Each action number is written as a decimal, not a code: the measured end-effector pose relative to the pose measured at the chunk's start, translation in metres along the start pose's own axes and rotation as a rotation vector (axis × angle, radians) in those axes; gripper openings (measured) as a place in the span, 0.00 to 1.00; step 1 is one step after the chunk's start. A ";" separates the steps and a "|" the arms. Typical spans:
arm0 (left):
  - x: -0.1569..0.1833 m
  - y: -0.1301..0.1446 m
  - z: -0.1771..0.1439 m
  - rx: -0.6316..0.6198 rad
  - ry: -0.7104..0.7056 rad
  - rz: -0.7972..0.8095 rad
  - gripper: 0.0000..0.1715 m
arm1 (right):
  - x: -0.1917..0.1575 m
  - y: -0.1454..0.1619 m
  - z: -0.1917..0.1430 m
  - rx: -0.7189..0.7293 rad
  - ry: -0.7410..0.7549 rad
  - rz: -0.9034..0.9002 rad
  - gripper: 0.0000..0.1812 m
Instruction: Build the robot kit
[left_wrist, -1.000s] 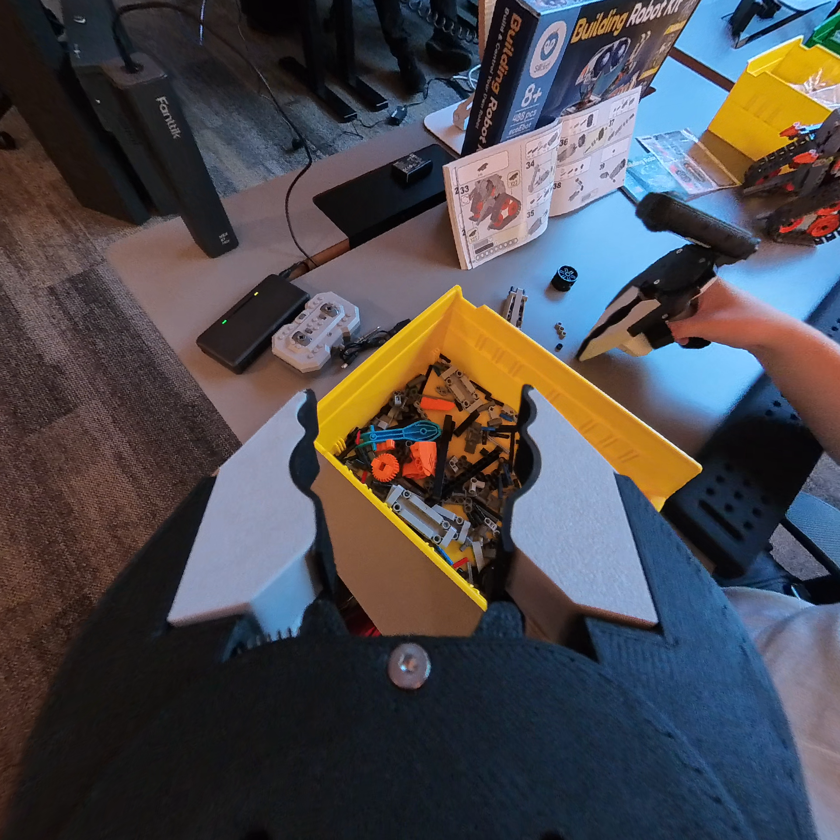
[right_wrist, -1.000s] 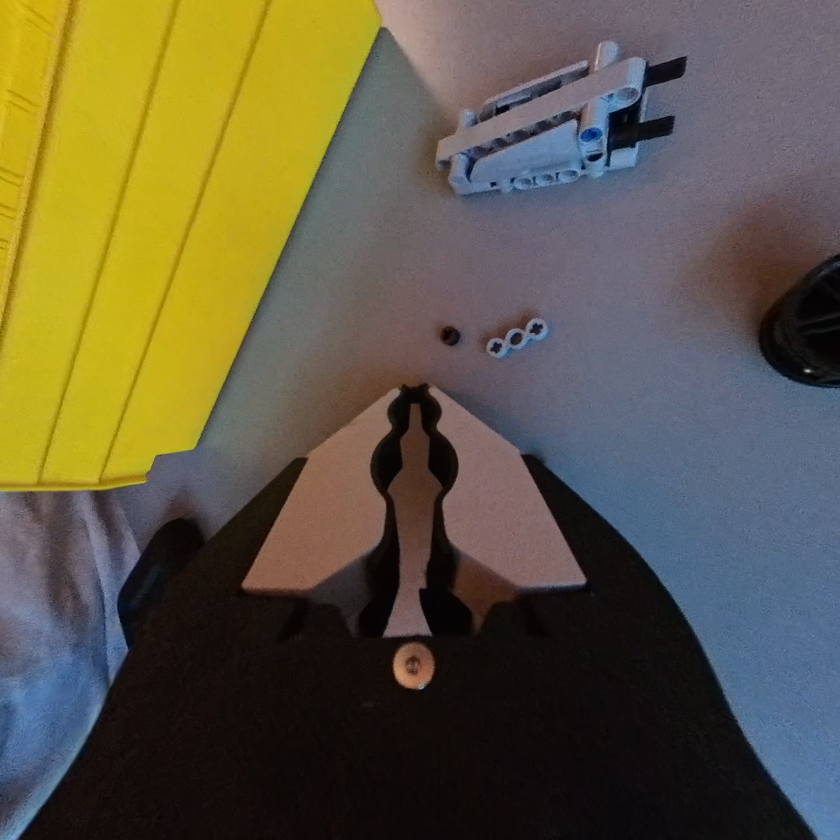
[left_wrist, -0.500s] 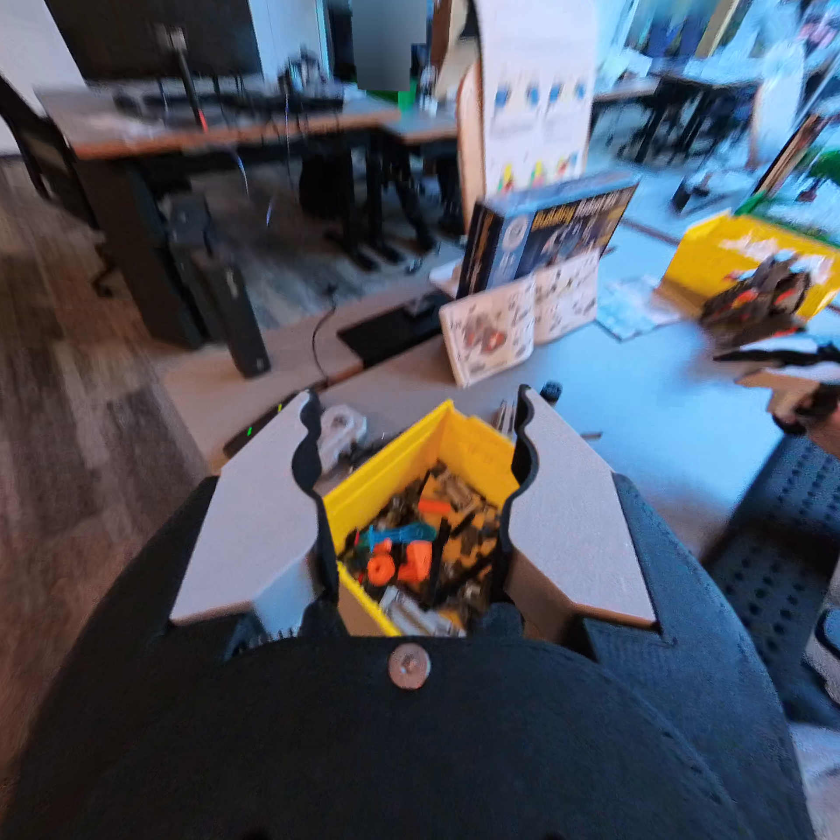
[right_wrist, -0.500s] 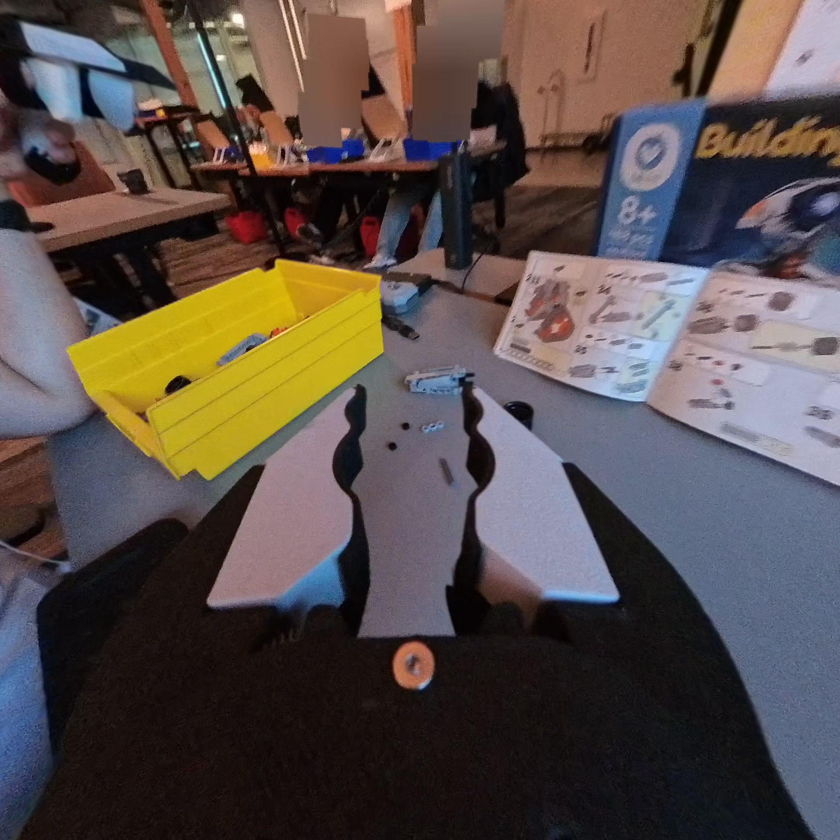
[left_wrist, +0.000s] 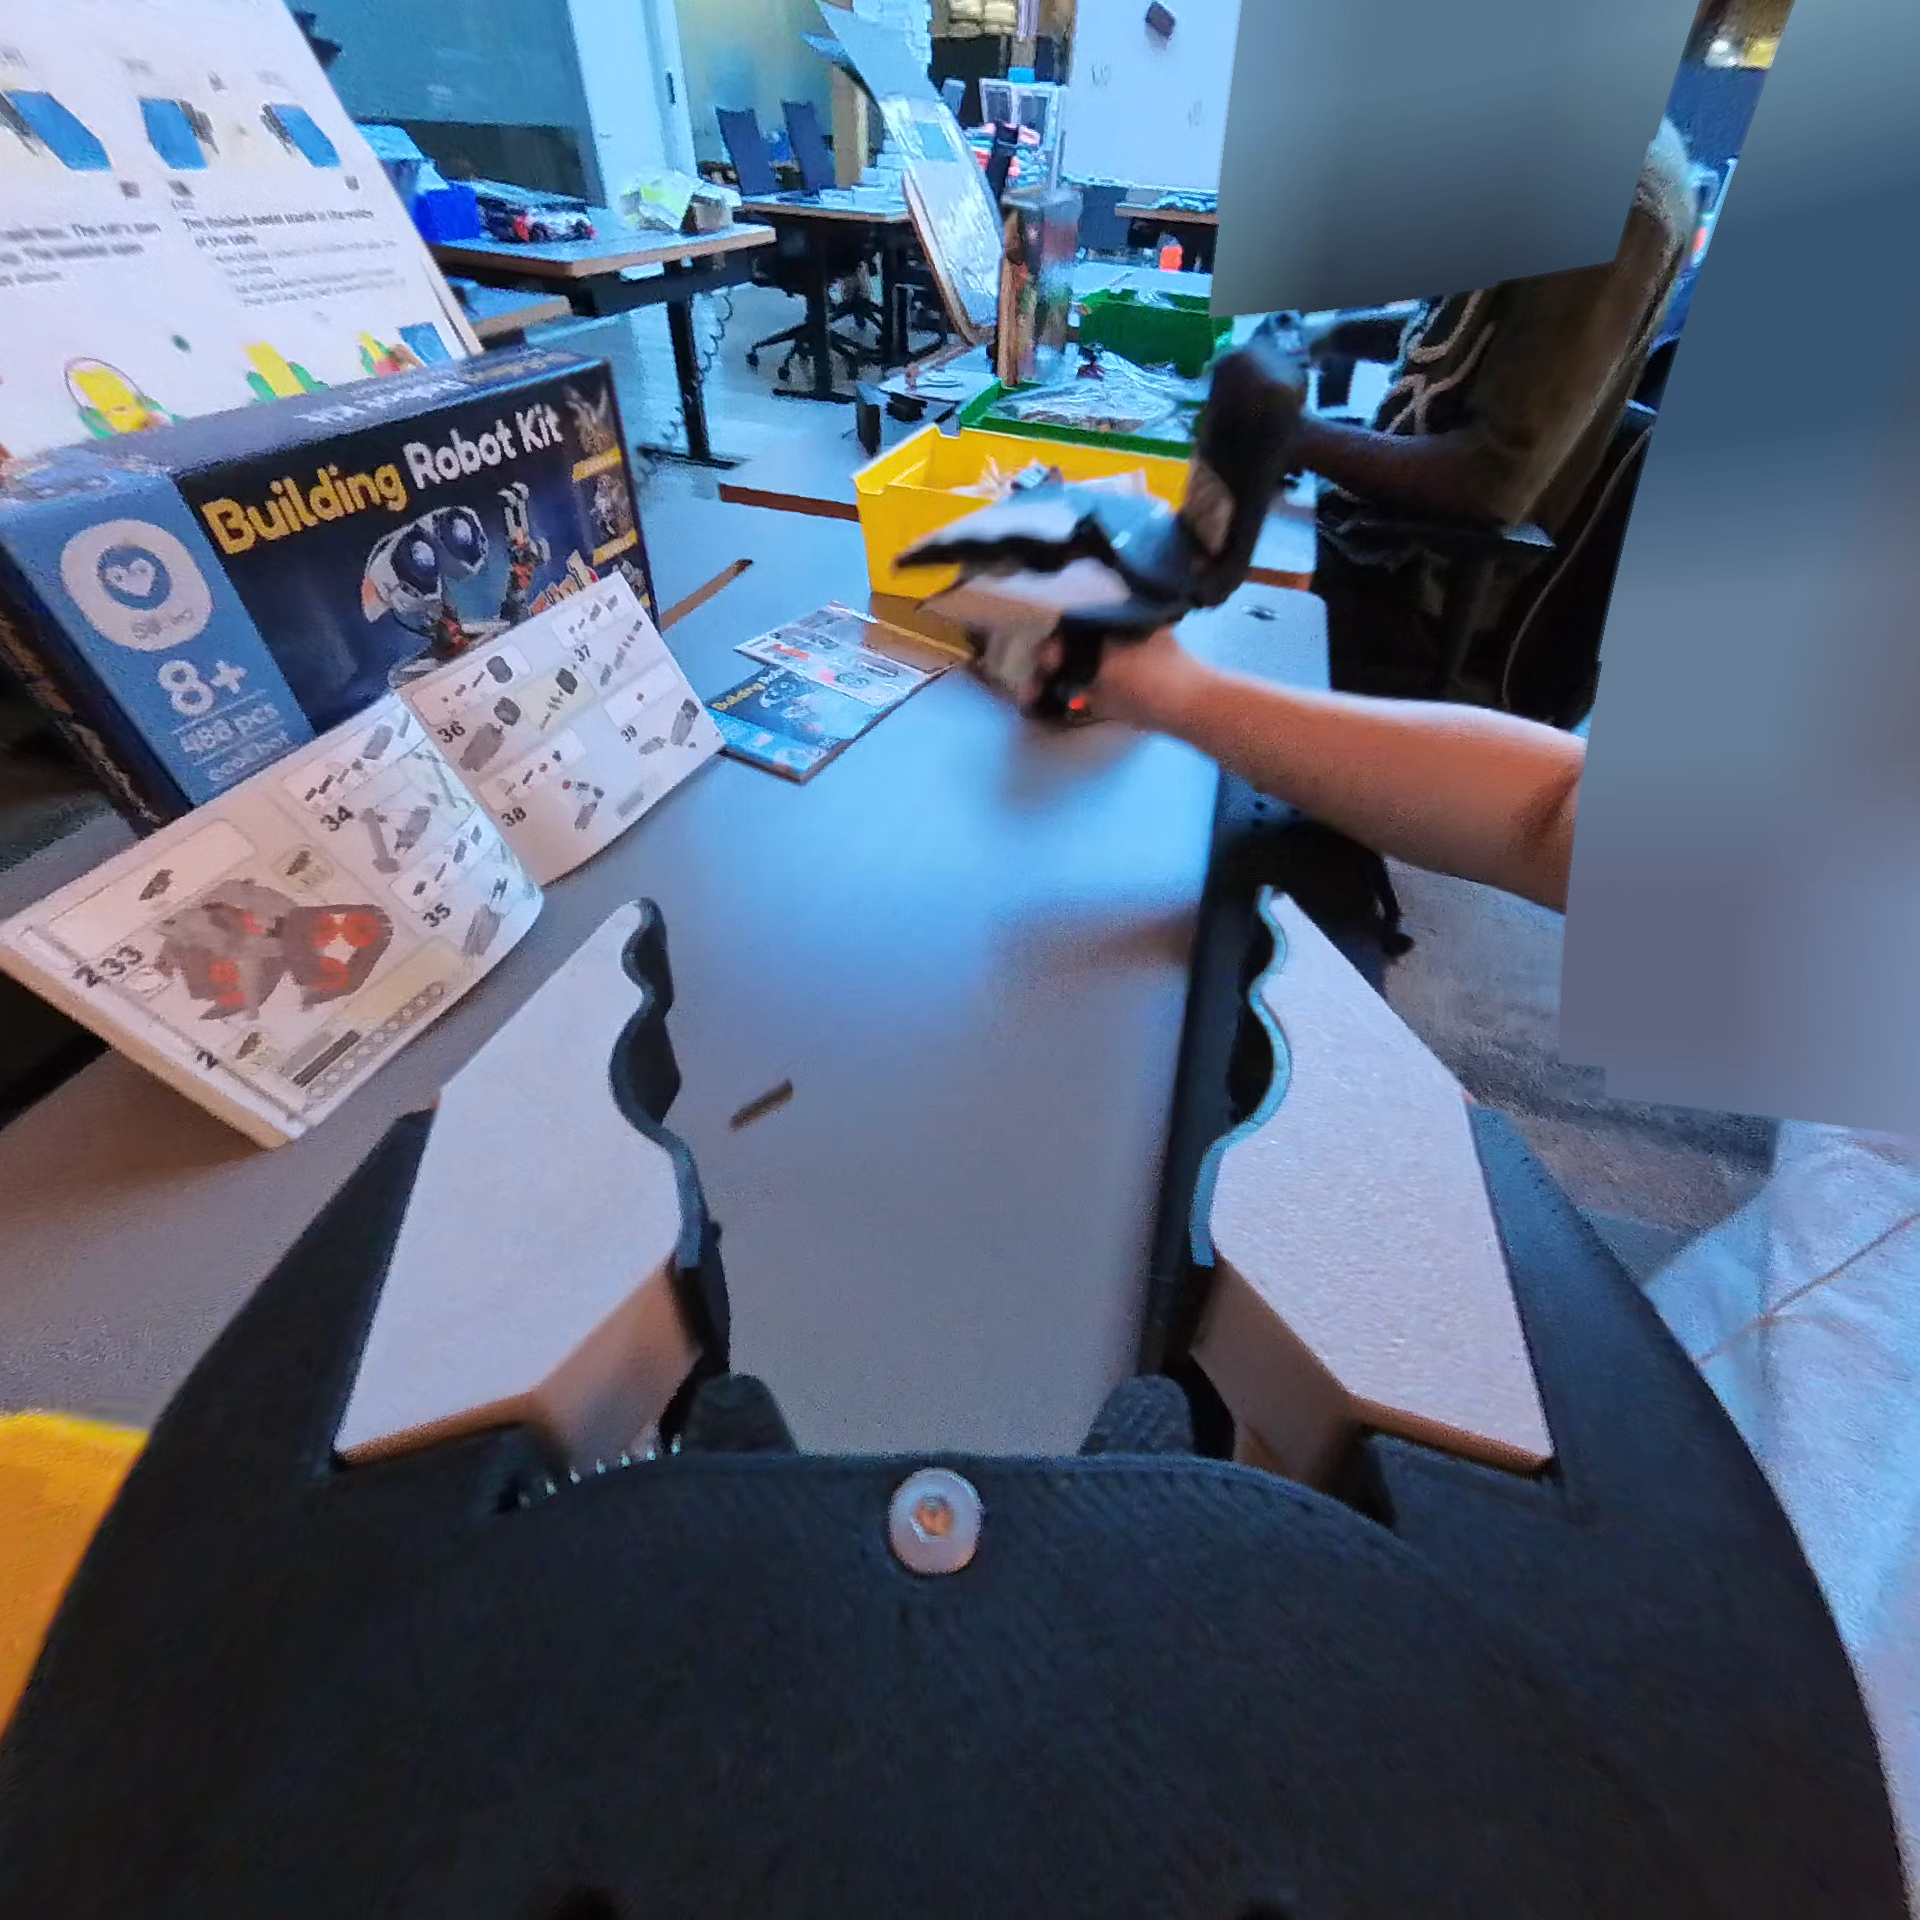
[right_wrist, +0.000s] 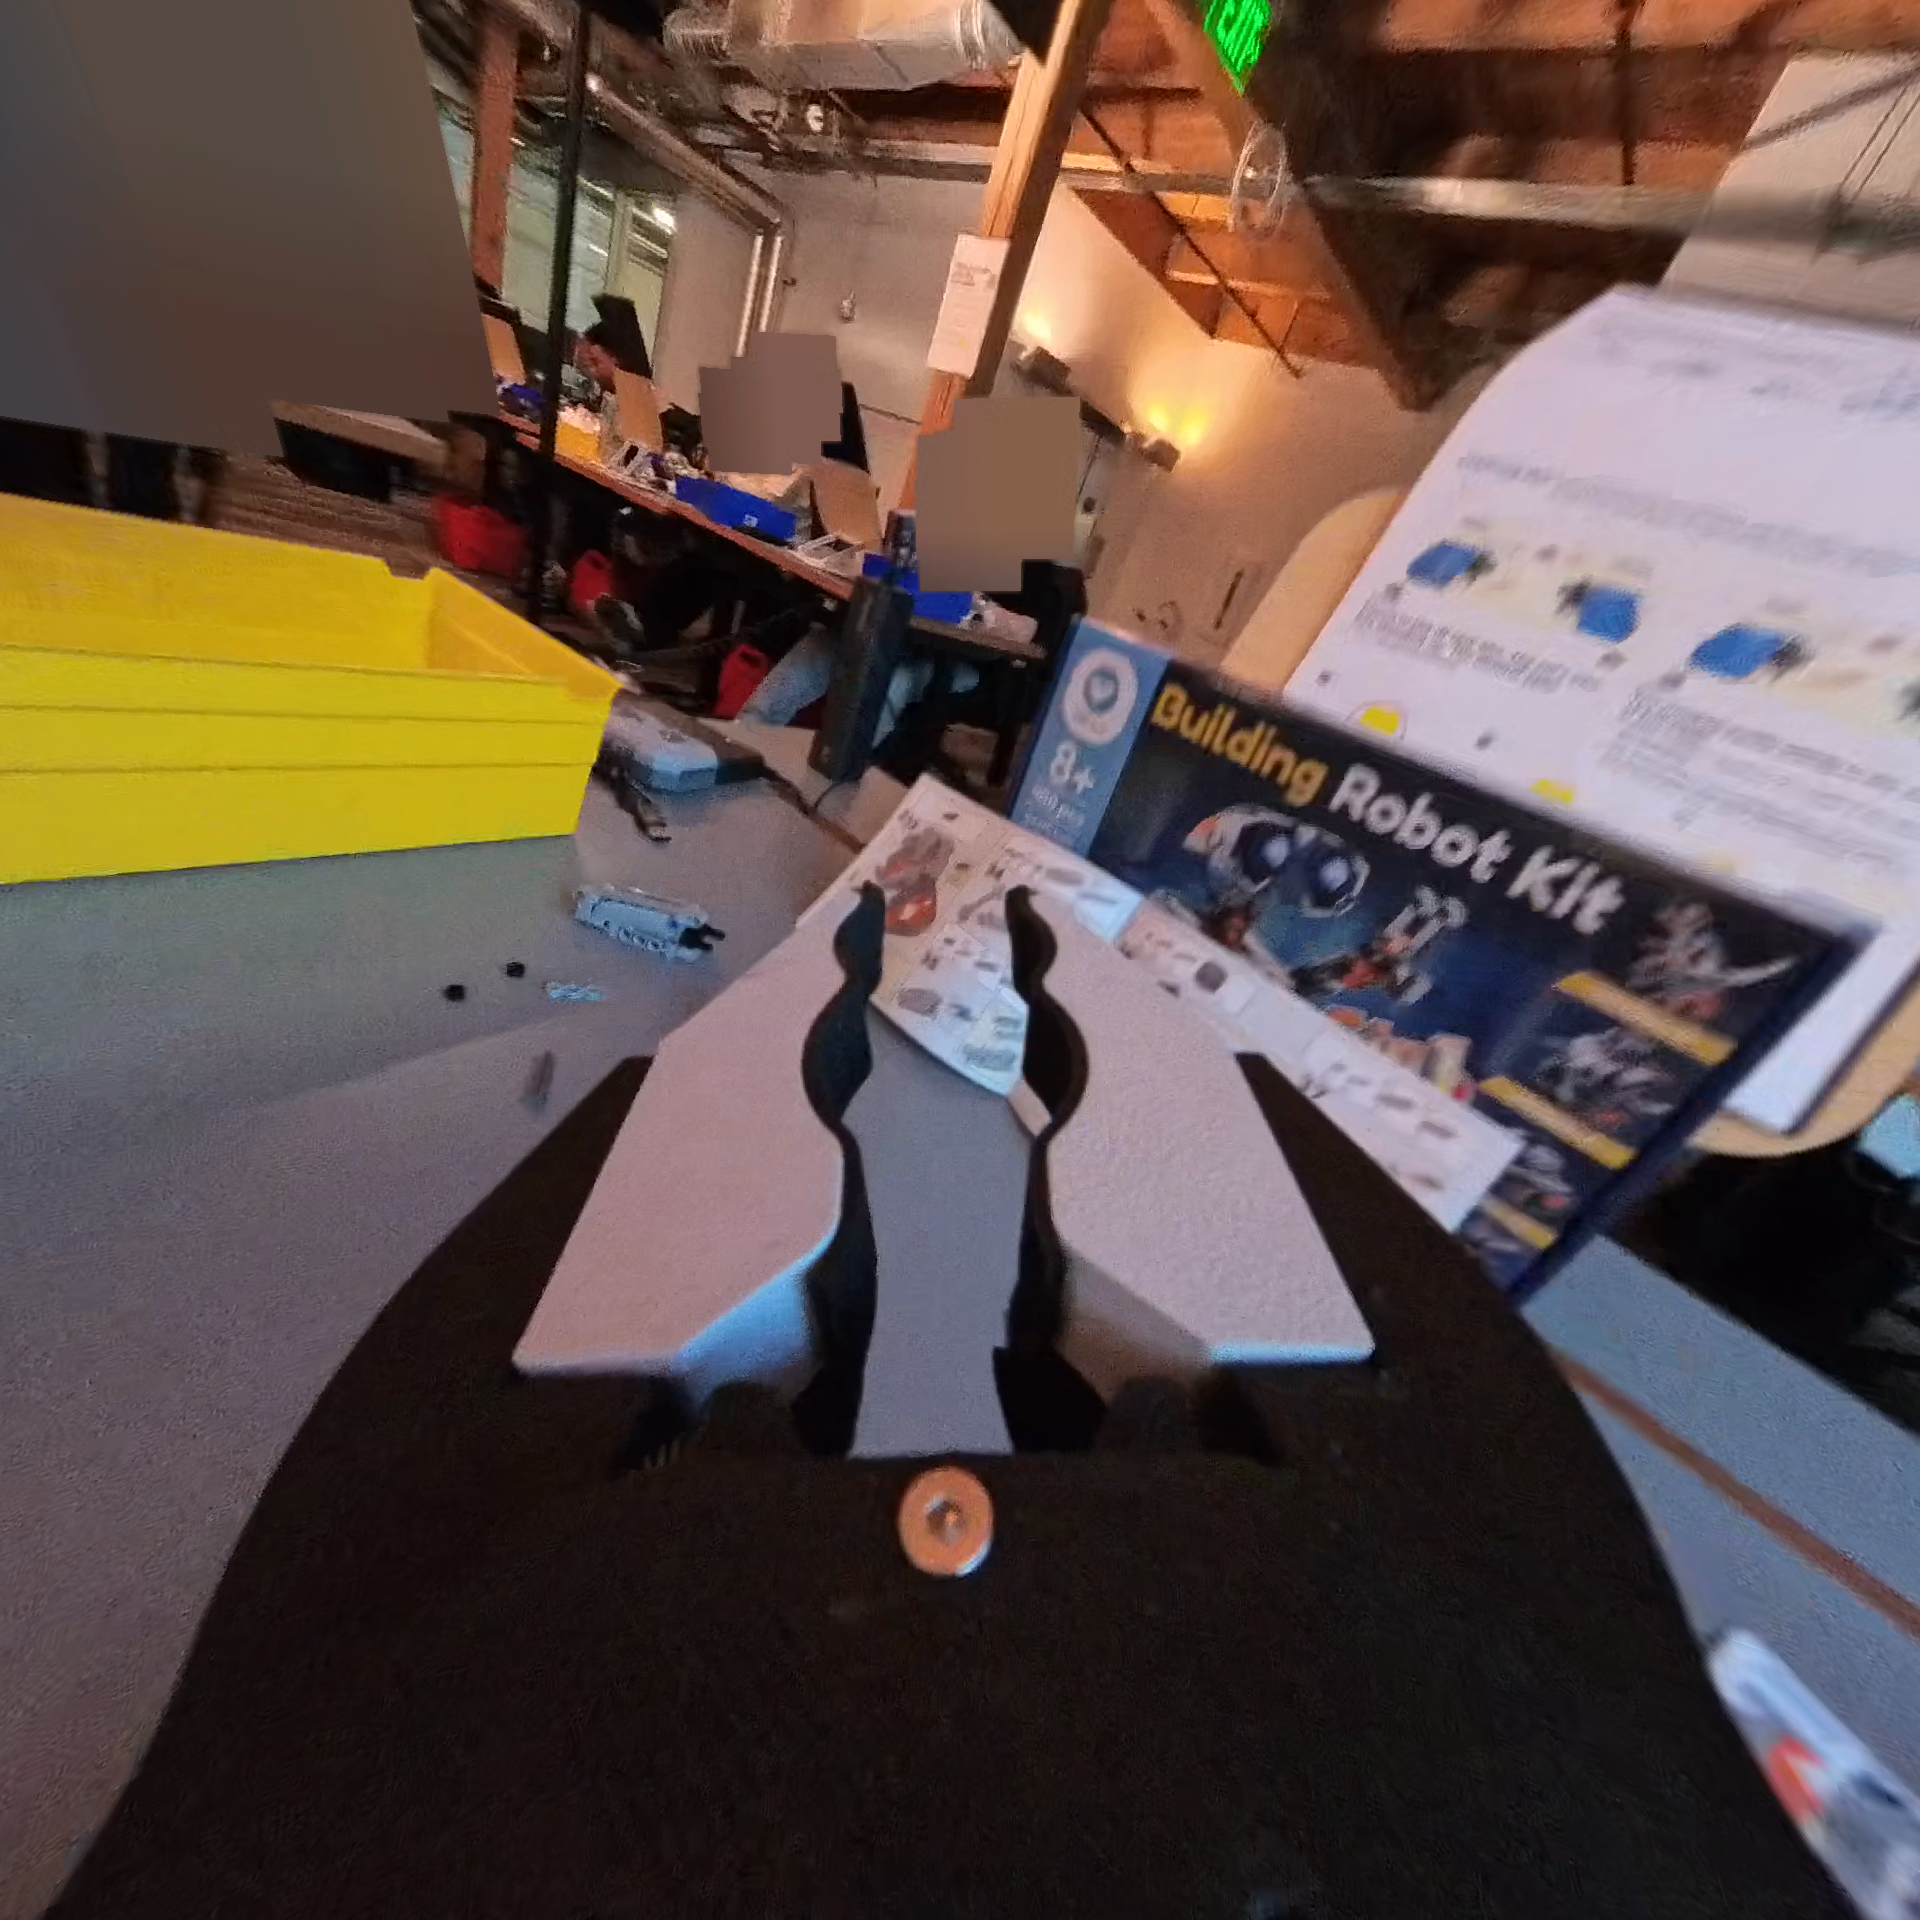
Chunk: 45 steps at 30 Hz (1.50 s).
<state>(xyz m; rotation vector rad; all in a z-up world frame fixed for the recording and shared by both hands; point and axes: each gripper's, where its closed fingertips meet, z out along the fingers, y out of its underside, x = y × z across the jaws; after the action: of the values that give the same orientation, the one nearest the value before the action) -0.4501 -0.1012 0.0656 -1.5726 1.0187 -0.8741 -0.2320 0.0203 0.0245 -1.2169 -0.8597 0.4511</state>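
My left gripper (left_wrist: 954, 914) is open wide and empty, held above the grey table (left_wrist: 935, 852). A small dark pin (left_wrist: 762, 1103) lies on the table between its fingers. My right gripper (right_wrist: 940, 904) is partly open and empty, raised off the table and pointing at an open instruction booklet (right_wrist: 966, 987). It also shows in the left wrist view (left_wrist: 1039, 582), held up by a hand. A small grey brick assembly (right_wrist: 644, 920), tiny loose pieces (right_wrist: 514, 971) and a dark pin (right_wrist: 540, 1075) lie to its left.
A yellow bin (right_wrist: 260, 748) stands at the left. A dark kit box (left_wrist: 343, 561) with the booklet (left_wrist: 312, 914) leaning on it stands at the back, a white poster board (right_wrist: 1662, 623) behind. A second yellow bin (left_wrist: 935, 499) and a leaflet (left_wrist: 831, 675) lie farther off. People sit at other tables.
My left gripper swung away from the yellow bin of parts to the open table. My right gripper opened, rose from the table and tilted up toward the booklet and box.
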 end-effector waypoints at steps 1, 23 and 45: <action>0.000 -0.001 0.013 0.013 -0.025 0.014 0.62 | -0.002 0.024 0.014 -0.018 -0.023 0.077 0.12; -0.044 -0.064 -0.016 0.454 -0.620 -0.051 0.46 | -0.014 0.105 0.016 -0.252 0.118 0.252 0.09; -0.021 0.154 -0.197 -0.529 -0.759 -0.446 0.09 | -0.038 0.124 0.016 -0.395 -0.076 0.162 0.09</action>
<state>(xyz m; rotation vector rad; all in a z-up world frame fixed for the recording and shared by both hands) -0.6650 -0.1712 -0.0439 -2.3779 0.3494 -0.2098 -0.2509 0.0425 -0.1029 -1.6500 -0.9471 0.4733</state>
